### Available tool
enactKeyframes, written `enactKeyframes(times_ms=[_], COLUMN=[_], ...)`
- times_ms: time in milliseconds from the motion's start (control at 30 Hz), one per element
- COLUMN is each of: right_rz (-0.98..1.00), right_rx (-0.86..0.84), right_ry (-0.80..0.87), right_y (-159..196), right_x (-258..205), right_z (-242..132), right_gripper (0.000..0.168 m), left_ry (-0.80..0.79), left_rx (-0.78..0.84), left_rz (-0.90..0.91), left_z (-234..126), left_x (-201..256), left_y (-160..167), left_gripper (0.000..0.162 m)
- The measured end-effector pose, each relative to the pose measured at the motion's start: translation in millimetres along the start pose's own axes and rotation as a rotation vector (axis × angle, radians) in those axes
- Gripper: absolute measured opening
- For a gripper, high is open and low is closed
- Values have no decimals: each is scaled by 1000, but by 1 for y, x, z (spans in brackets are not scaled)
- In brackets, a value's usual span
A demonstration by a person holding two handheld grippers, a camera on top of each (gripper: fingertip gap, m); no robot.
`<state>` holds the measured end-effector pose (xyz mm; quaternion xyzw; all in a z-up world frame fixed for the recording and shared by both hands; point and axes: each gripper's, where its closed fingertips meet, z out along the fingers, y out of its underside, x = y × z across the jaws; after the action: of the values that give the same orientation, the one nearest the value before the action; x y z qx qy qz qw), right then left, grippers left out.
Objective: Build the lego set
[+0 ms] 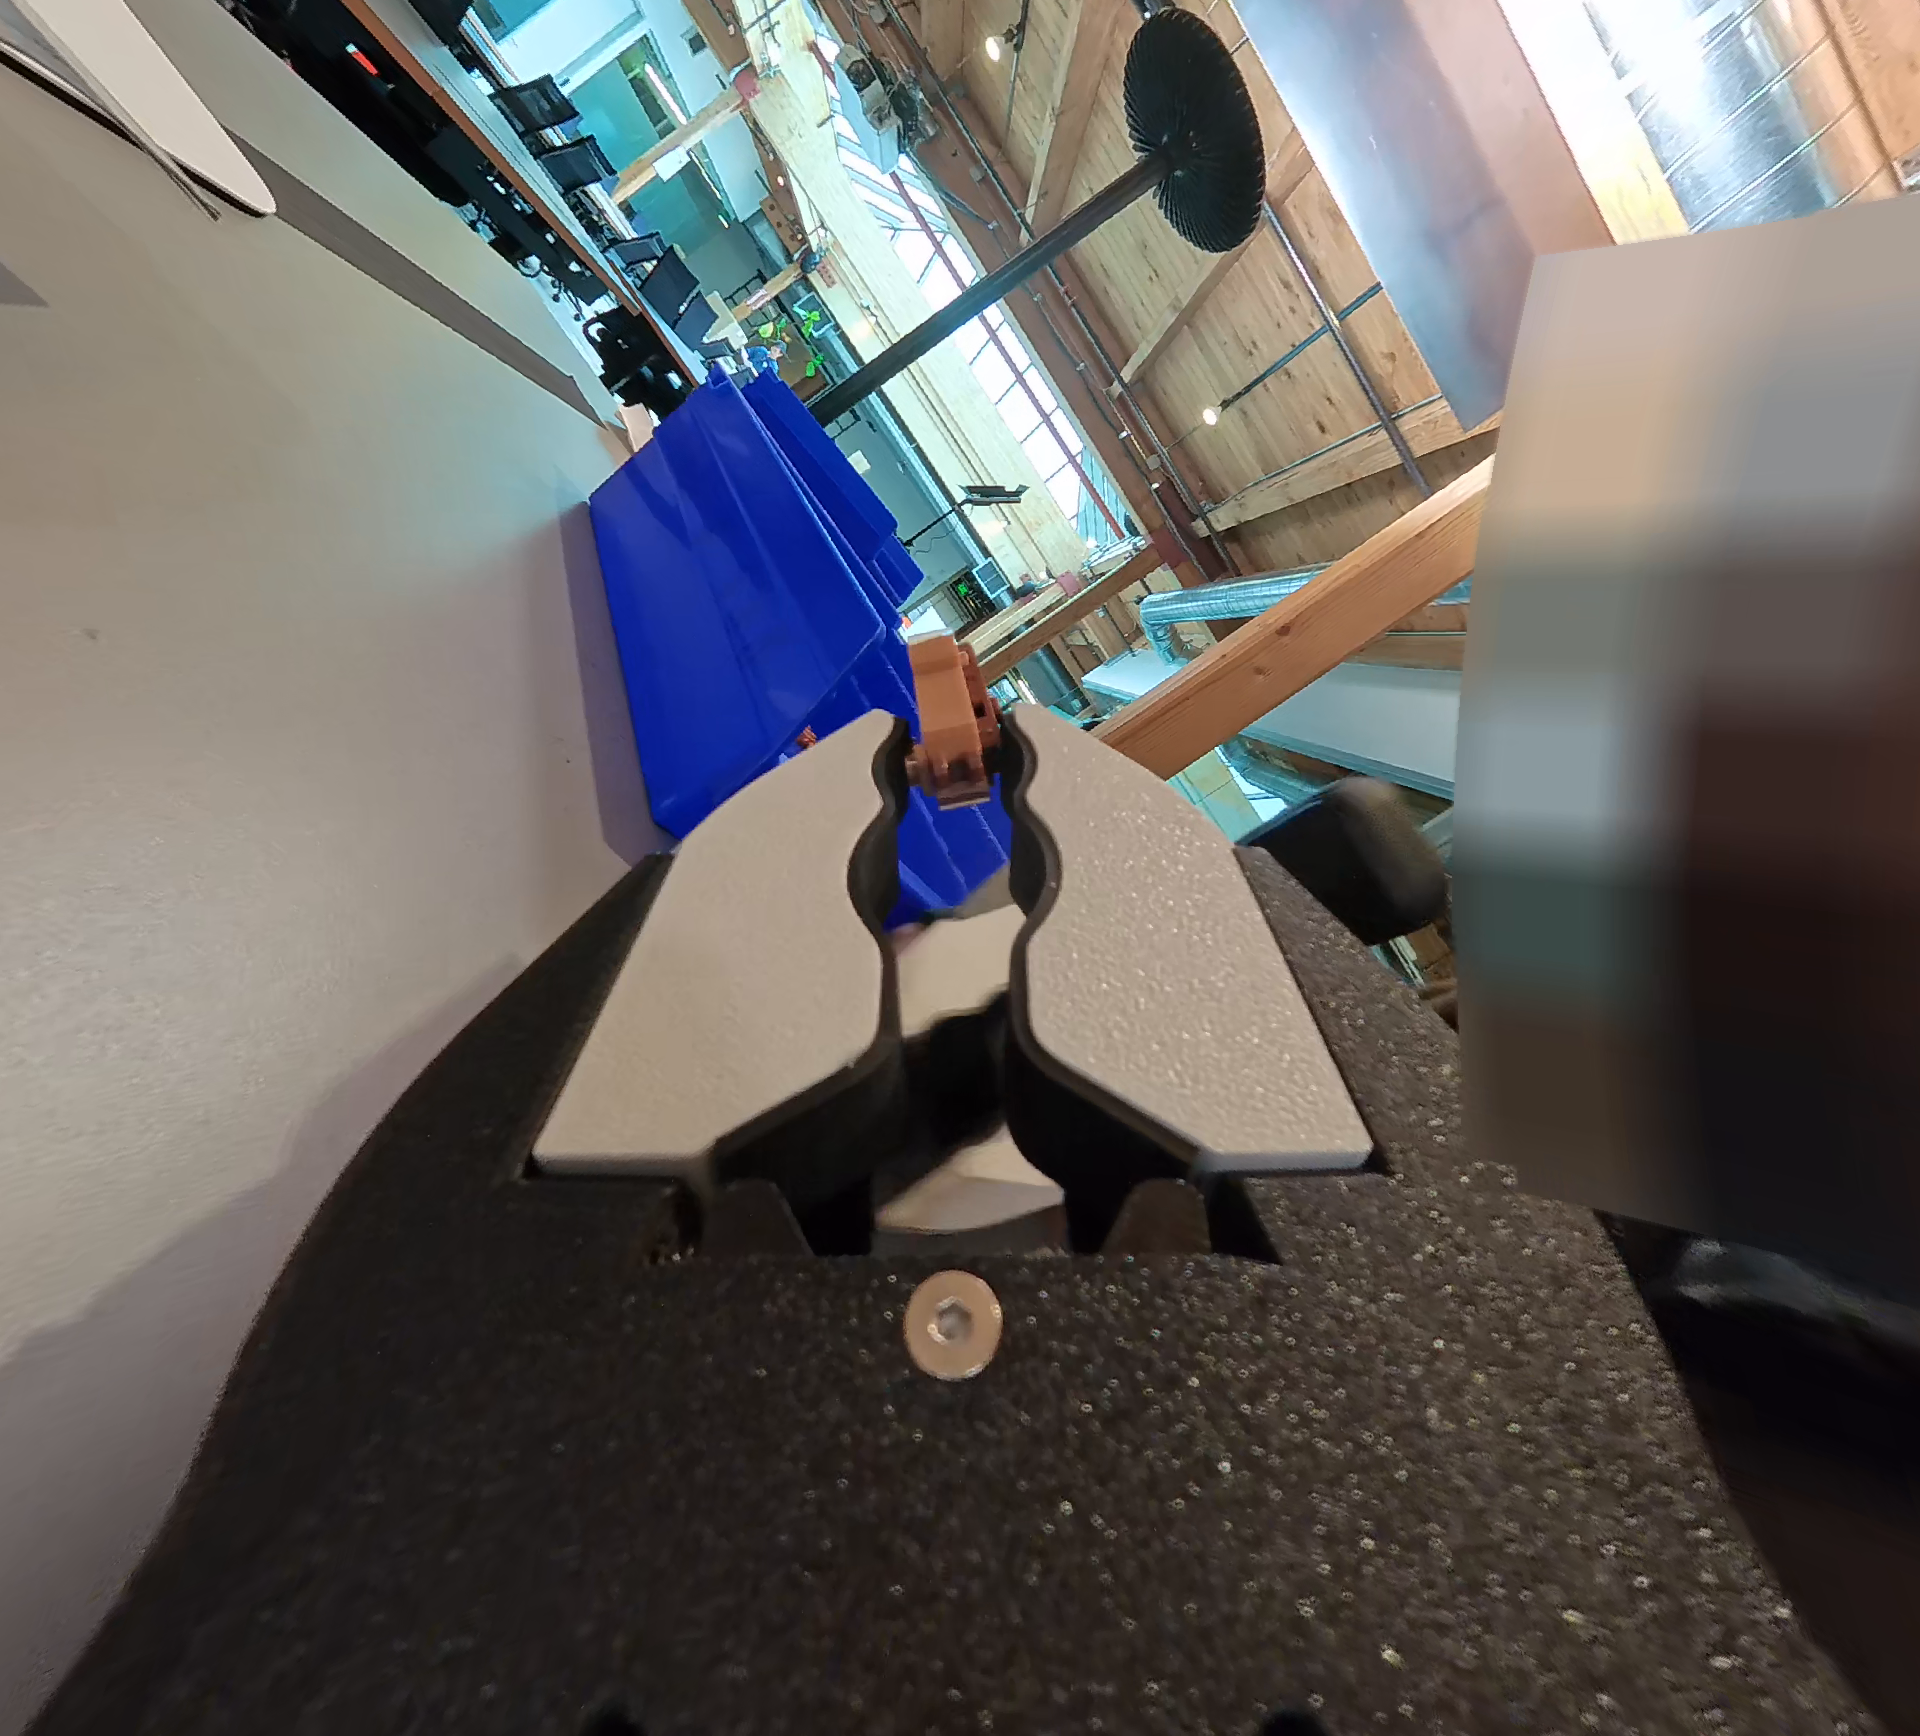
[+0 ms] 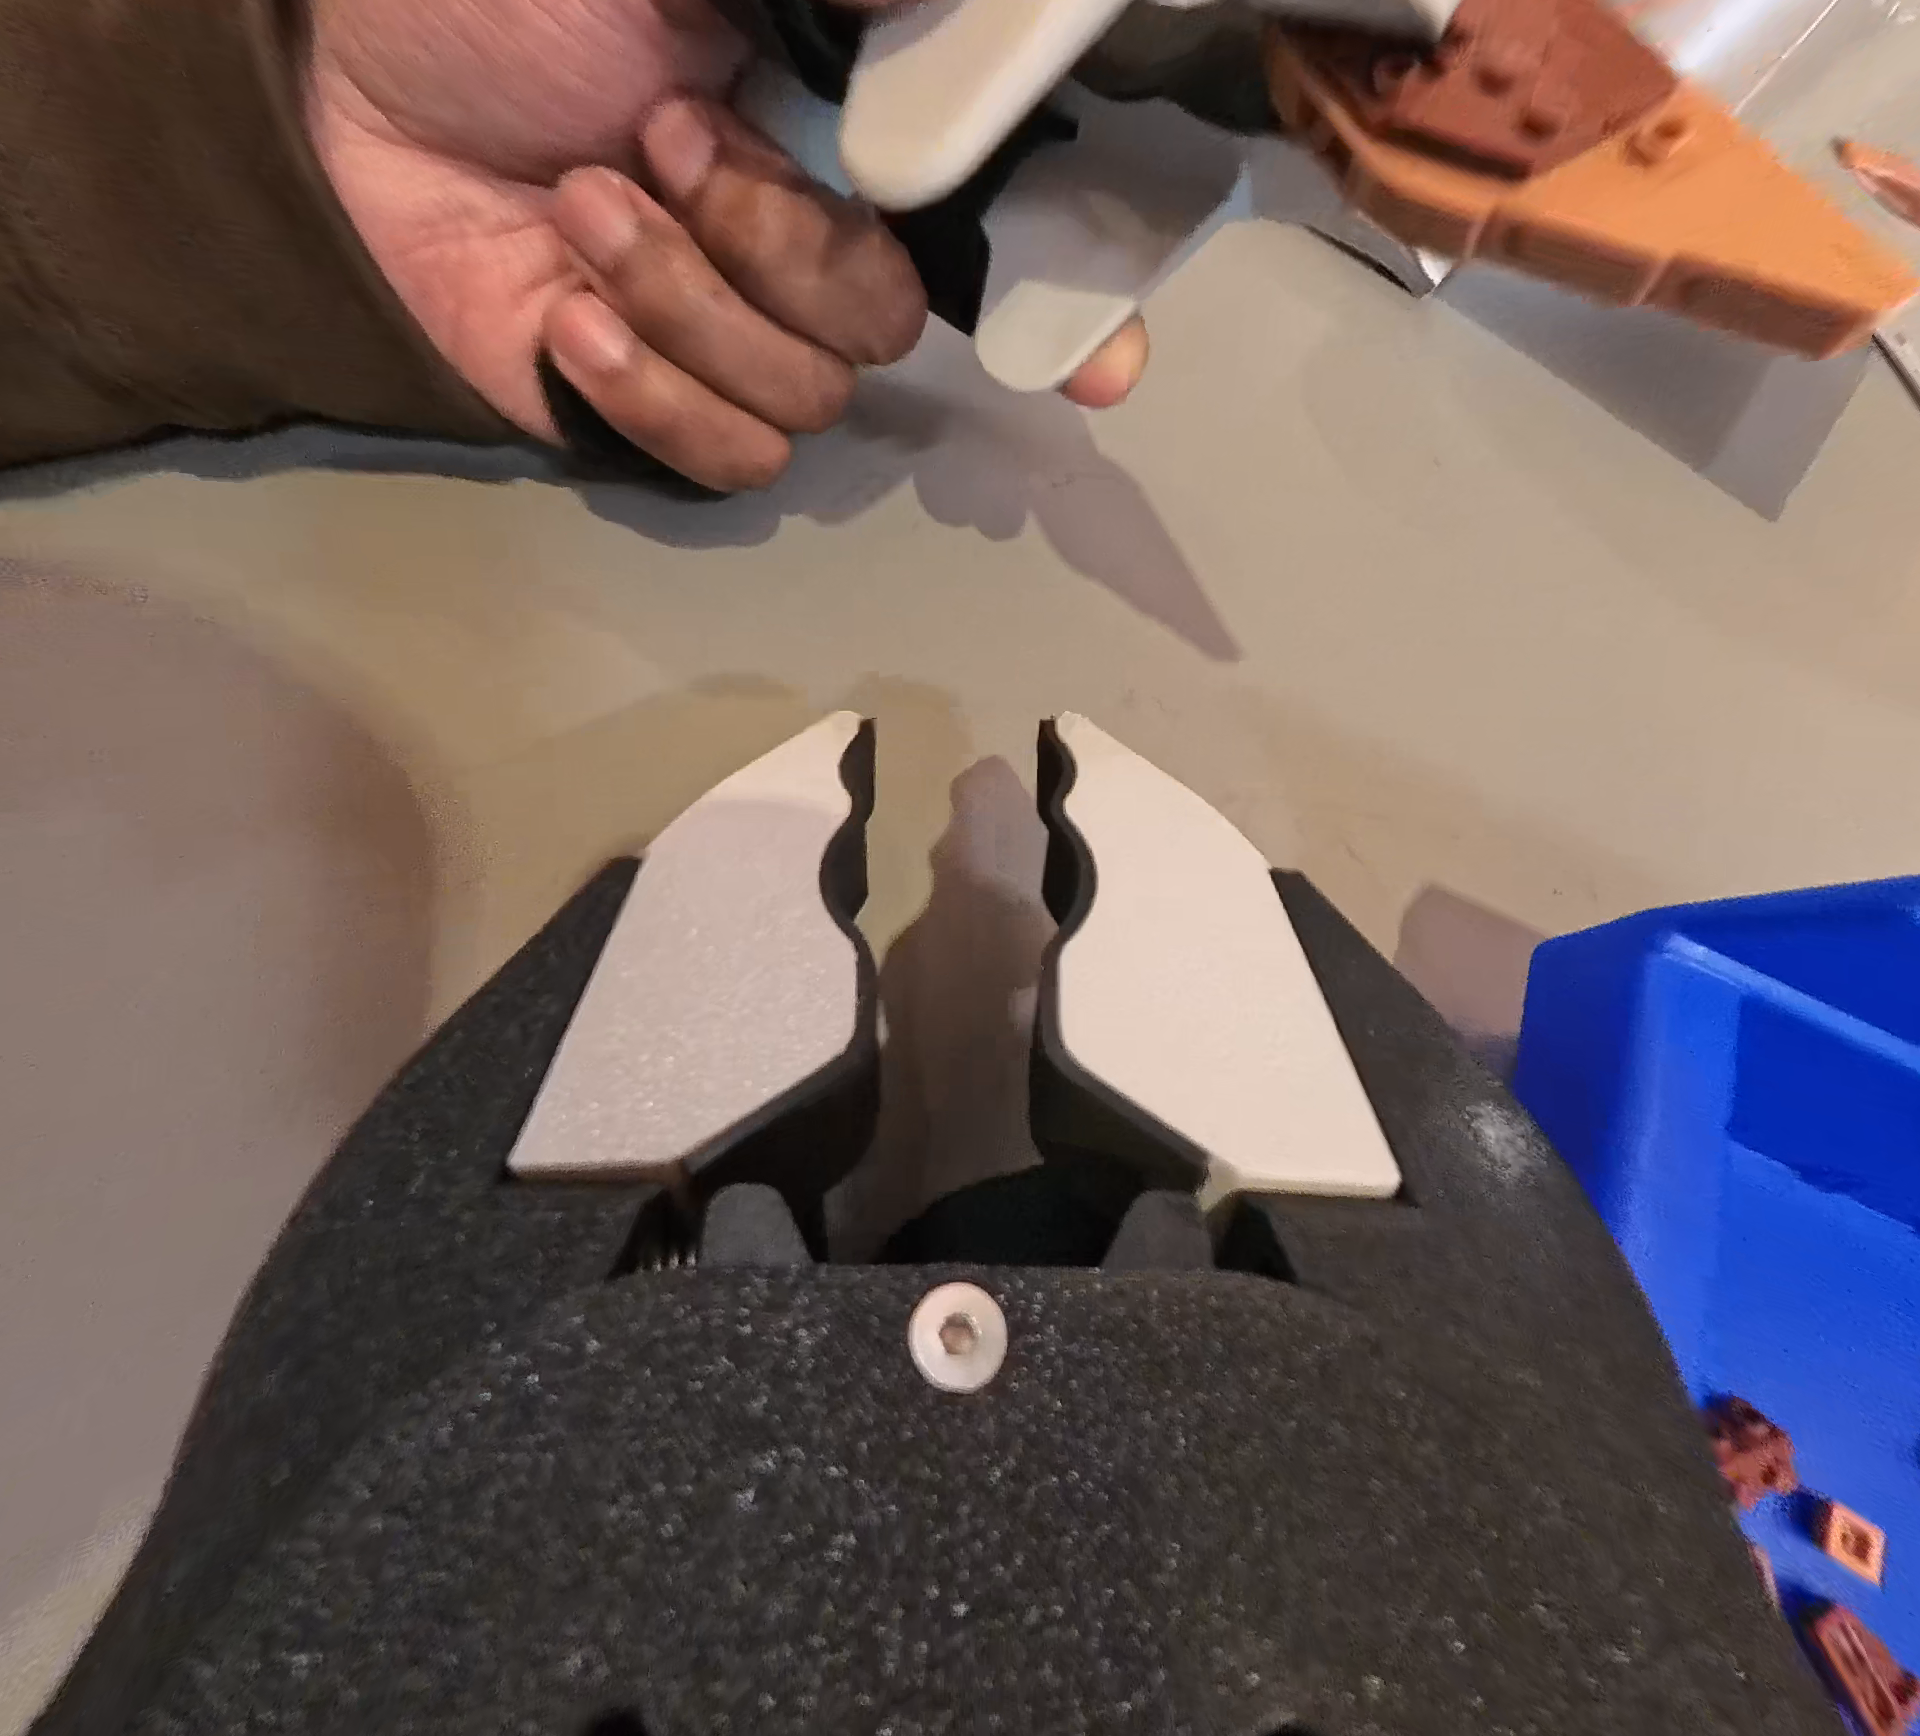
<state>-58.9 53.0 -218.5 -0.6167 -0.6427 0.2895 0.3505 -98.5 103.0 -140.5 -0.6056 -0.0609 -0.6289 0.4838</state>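
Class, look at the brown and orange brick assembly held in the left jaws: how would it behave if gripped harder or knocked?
The brown and orange brick assembly looks rigid plastic, so probably stiff. It is several stacked pieces, so a knock might pop some apart. Held at one end, its long orange end overhangs and may pivot.

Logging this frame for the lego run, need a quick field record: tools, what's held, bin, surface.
left tool: shut on the brown lego assembly, held off the table
left hand: gripping the left tool's handle, seen in the right wrist view
right tool: open, empty, above bare table
lego assembly colours: dark brown and orange-tan parts, blurred in the right wrist view
blue bin: right of the right tool, holds small brown loose pieces
contact between tools: none
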Motion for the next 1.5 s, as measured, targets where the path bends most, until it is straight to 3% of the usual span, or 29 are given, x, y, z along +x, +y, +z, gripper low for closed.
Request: enactKeyframes(times_ms=[133,233,367,500,700,1133,1500], right_rz=[39,-53,-538,-667,-860,-957,-856], right_rx=[98,64,-252,-486,-644,-667,-687], right_ry=[-68,14,-7,-285,-507,-653,-583], right_y=[-38,-45,14,79,126,150,150], right_x=[-7,38,109,118,111,98,101], right_z=[-68,-130,-165,-157,-144,-135,-134], right_gripper=[27,26,20,21,26,20,12], left_ry=[-12,-16,-12,-18,-26,-16,-22], left_rx=[-2,-16,-36,-47,-40,-39,-45], left_rz=[17,30,36,53,60,43,53], left_z=[0,1,4,5,3,2,3], left_x=[0,1,2,3,0,0,0], left_y=[0,3,8,9,5,4,6], left_gripper=[16,16,16,16,16,16,16])
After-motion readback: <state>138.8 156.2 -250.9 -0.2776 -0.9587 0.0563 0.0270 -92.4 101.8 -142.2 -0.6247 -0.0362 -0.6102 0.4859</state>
